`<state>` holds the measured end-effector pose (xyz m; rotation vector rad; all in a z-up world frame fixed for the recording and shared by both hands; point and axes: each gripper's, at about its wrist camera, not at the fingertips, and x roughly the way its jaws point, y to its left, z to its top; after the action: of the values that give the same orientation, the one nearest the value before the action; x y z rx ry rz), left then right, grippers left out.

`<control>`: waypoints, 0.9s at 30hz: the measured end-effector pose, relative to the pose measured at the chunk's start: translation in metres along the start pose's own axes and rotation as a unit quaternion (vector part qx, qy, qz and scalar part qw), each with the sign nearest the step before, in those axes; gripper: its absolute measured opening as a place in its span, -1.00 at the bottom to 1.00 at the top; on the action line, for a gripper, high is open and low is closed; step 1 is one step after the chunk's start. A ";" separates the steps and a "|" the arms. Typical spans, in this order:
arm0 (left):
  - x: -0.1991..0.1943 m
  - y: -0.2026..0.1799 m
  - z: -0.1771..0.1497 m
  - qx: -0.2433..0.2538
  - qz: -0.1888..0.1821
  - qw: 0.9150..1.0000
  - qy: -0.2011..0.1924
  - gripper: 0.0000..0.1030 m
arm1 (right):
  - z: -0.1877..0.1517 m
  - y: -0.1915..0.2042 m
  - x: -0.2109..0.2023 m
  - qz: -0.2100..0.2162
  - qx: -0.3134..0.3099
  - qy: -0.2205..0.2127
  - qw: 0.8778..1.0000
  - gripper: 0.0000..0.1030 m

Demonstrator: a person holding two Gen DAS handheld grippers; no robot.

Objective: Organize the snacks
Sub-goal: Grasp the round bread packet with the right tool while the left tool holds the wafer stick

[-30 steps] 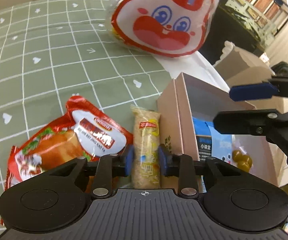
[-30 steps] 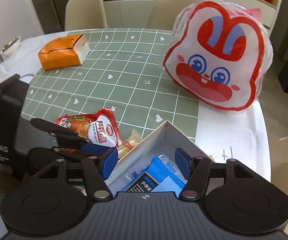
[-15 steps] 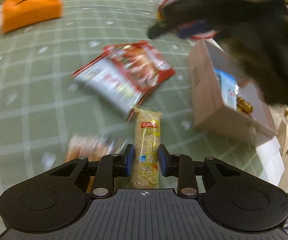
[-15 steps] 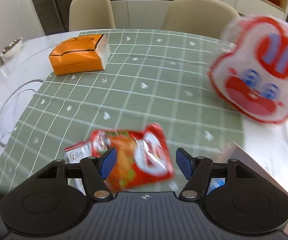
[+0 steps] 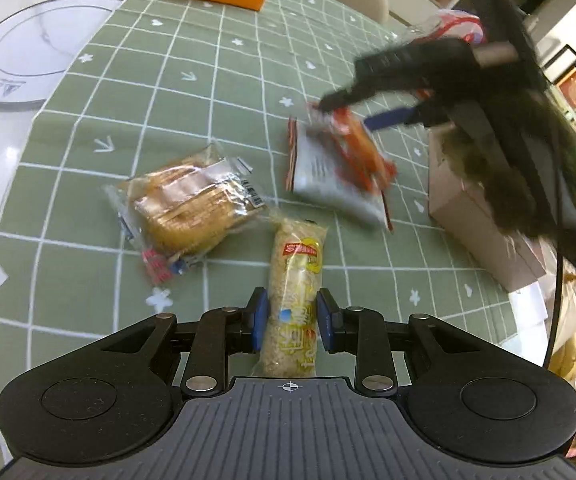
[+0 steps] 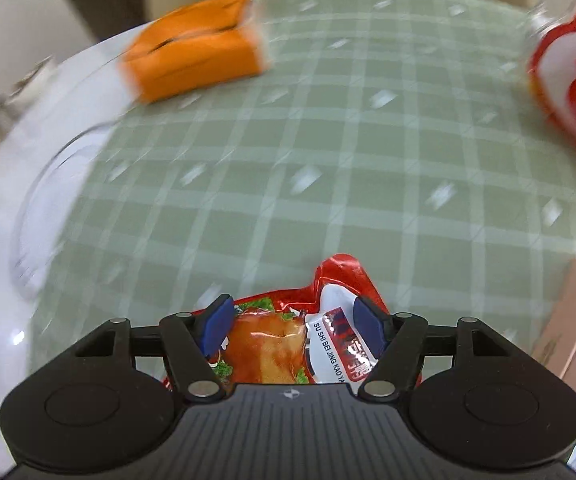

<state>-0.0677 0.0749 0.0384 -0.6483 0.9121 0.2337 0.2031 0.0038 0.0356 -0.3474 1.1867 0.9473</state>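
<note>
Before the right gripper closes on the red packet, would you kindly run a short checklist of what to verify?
1. Left gripper clamped on the yellow rice-cracker stick: ok.
2. Red snack packet lies between the right gripper fingers: ok.
3. Right jaws open wide enough for the packet: ok; they have just been opening.
4. Pads pressing on the packet: not ok, not yet.
5. Cardboard box has room: cannot tell, interior hidden.
6. Wrapped cake lies clear of both grippers: ok.

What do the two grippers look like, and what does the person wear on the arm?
The left gripper and the right gripper look alike: black linkage fingers with silver pivot pins, blue pads, and a ribbed grey body with a small crosshair mark. In the left view, a dark fuzzy sleeve and a thin black cable show.
</note>
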 end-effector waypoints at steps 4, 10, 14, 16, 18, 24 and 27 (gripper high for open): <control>-0.007 0.001 -0.002 0.013 0.006 1.000 0.000 -0.40 | -0.043 0.024 -0.018 0.007 -0.047 -0.009 0.999 0.31; -0.021 0.010 -0.019 0.006 0.017 1.000 -0.007 -0.40 | -0.078 0.056 -0.057 -0.012 -0.094 -0.078 0.992 0.32; -0.036 0.018 -0.034 0.000 0.045 0.999 -0.014 -0.40 | -0.079 0.098 -0.054 0.022 -0.118 -0.069 0.990 0.37; -0.043 0.023 -0.038 -0.006 0.057 0.998 -0.018 -0.40 | -0.082 0.126 -0.042 0.031 -0.139 -0.062 0.988 0.38; -0.050 0.027 -0.041 -0.009 0.069 0.997 -0.021 -0.40 | -0.084 0.153 -0.031 0.038 -0.170 -0.056 0.983 0.38; -0.064 0.041 -0.049 -0.021 0.082 0.996 -0.029 -0.40 | -0.088 0.211 0.007 0.022 -0.232 -0.033 0.972 0.39; -0.067 0.045 -0.052 -0.024 0.079 0.996 -0.031 -0.40 | -0.088 0.219 0.015 0.027 -0.224 -0.020 0.974 0.24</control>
<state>-0.1629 0.0837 0.0497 -0.6109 0.9000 0.4160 -0.0212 0.0791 0.0404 -0.6547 0.9416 1.2634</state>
